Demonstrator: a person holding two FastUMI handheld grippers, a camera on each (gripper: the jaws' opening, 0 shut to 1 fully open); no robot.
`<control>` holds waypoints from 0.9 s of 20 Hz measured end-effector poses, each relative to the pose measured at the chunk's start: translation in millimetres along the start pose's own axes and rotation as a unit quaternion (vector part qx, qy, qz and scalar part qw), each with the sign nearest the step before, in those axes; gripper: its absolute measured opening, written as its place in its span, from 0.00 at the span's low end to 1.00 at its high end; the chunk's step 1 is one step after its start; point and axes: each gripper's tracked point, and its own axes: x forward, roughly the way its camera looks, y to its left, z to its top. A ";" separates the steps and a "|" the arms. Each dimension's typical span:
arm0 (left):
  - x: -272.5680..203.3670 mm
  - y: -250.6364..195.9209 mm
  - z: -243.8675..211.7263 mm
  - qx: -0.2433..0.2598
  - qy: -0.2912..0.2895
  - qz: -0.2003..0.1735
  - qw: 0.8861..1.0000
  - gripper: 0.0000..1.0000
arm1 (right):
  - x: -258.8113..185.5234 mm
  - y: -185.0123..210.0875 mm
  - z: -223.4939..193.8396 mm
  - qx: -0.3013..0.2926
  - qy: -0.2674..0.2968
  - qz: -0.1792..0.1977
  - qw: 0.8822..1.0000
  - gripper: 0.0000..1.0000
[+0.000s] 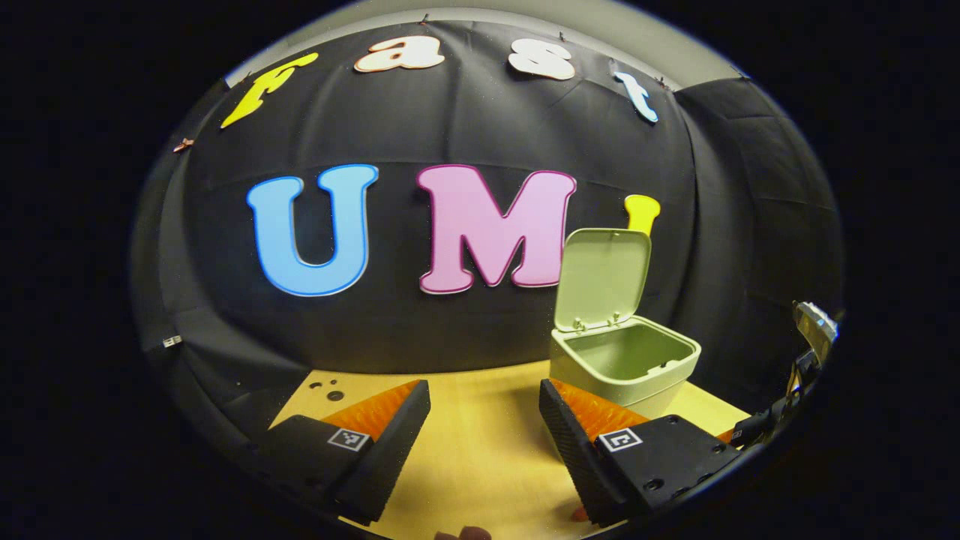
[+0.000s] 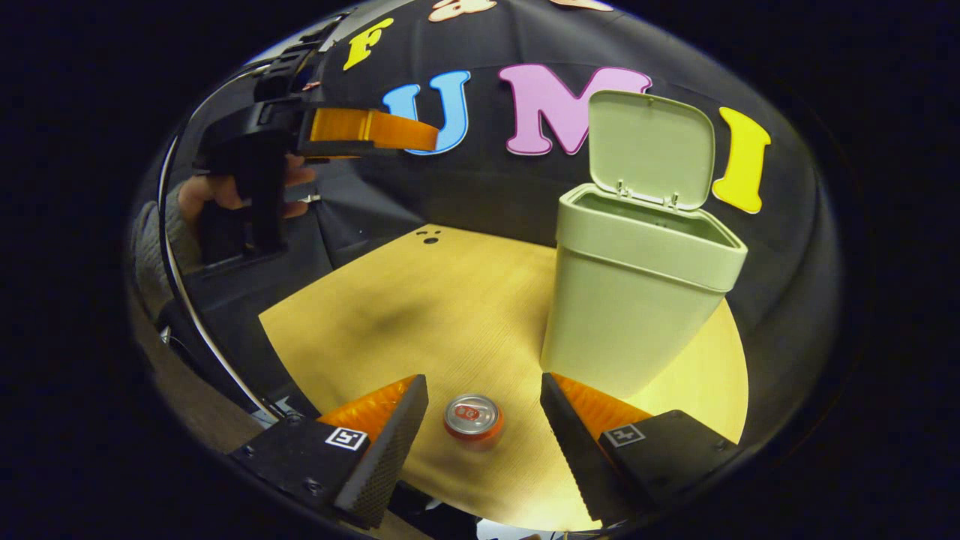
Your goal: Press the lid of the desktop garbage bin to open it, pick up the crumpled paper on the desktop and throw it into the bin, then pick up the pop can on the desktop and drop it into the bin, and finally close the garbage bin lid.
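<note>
A pale green desktop bin (image 2: pixel 630 300) stands on the wooden table with its lid (image 2: pixel 649 146) swung up. In the left gripper view I look down into the bin (image 1: pixel 626 360) at the right, its lid (image 1: pixel 604 277) upright; the part of its inside that I see is bare. My left gripper (image 1: pixel 484 412) hangs open above the table, left of the bin, holding nothing. A pop can (image 2: pixel 472 417) stands upright on the table, seen from above, between the fingers of my open right gripper (image 2: pixel 484 412), which is above it. The left gripper (image 2: pixel 352 127) appears raised at upper left.
The round wooden table (image 2: pixel 420 315) has small holes near its far edge (image 2: pixel 429 237). A hand (image 2: pixel 225 191) holds the left gripper at the left. The bin stands close to the right gripper's right finger (image 2: pixel 581 420). Black cloth walls close off the back.
</note>
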 end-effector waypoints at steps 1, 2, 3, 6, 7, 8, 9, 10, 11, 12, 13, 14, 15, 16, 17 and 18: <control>-7.6 6.8 -5.2 -0.001 0.003 0.010 1.000 0.95 | 3.7 2.2 -5.6 -0.002 0.006 0.004 1.000 0.98; -14.5 13.1 -9.3 -0.003 0.006 0.018 1.000 0.95 | 6.5 2.8 -10.2 -0.004 0.012 0.007 1.000 0.98; -21.9 18.8 -14.7 -0.004 0.010 0.027 1.000 0.95 | 9.5 3.9 -15.2 -0.005 0.017 0.010 1.000 0.98; -38.2 36.9 -28.8 -0.007 0.023 0.049 0.999 0.95 | 18.3 5.3 -27.9 -0.009 0.032 0.016 0.999 0.98; -43.6 42.3 -35.1 -0.008 0.028 0.055 0.998 0.95 | 19.3 4.9 -31.2 -0.010 0.037 0.018 0.999 0.98; -47.9 47.4 -39.2 -0.011 0.032 0.061 0.998 0.95 | 21.3 5.4 -34.4 -0.012 0.042 0.019 0.999 0.98; -52.5 51.6 -43.9 -0.013 0.036 0.065 0.997 0.95 | 26.0 5.4 -38.9 -0.013 0.047 0.021 0.999 0.98; -56.1 55.3 -46.2 -0.014 0.040 0.070 0.997 0.95 | 29.7 5.5 -43.1 -0.014 0.053 0.022 0.998 0.98; -59.3 59.2 -49.2 -0.017 0.043 0.075 0.996 0.95 | 33.0 5.6 -47.1 -0.016 0.059 0.023 0.998 0.98; -61.7 62.1 -51.4 -0.020 0.045 0.079 0.996 0.95 | 35.7 6.1 -50.9 -0.019 0.064 0.025 0.997 0.98; -62.3 64.6 -53.7 -0.022 0.047 0.082 0.995 0.95 | 37.3 6.8 -55.8 -0.021 0.070 0.026 0.997 0.98; -63.5 66.1 -54.0 -0.024 0.048 0.085 0.995 0.95 | 41.0 7.3 -59.0 -0.023 0.075 0.028 0.997 0.98; -64.6 66.9 -54.2 -0.025 0.049 0.086 0.995 0.95 | 43.9 7.3 -63.7 -0.024 0.082 0.027 0.996 0.98; -65.0 67.7 -55.1 -0.025 0.050 0.087 0.995 0.95 | 46.5 6.8 -67.5 -0.024 0.086 0.026 0.996 0.98; -64.7 68.0 -55.5 -0.024 0.050 0.088 0.995 0.95 | 49.7 5.9 -69.9 -0.025 0.090 0.025 0.995 0.98; -64.9 68.1 -54.2 -0.022 0.050 0.088 0.995 0.95 | 51.8 4.2 -72.4 -0.026 0.094 0.022 0.995 0.98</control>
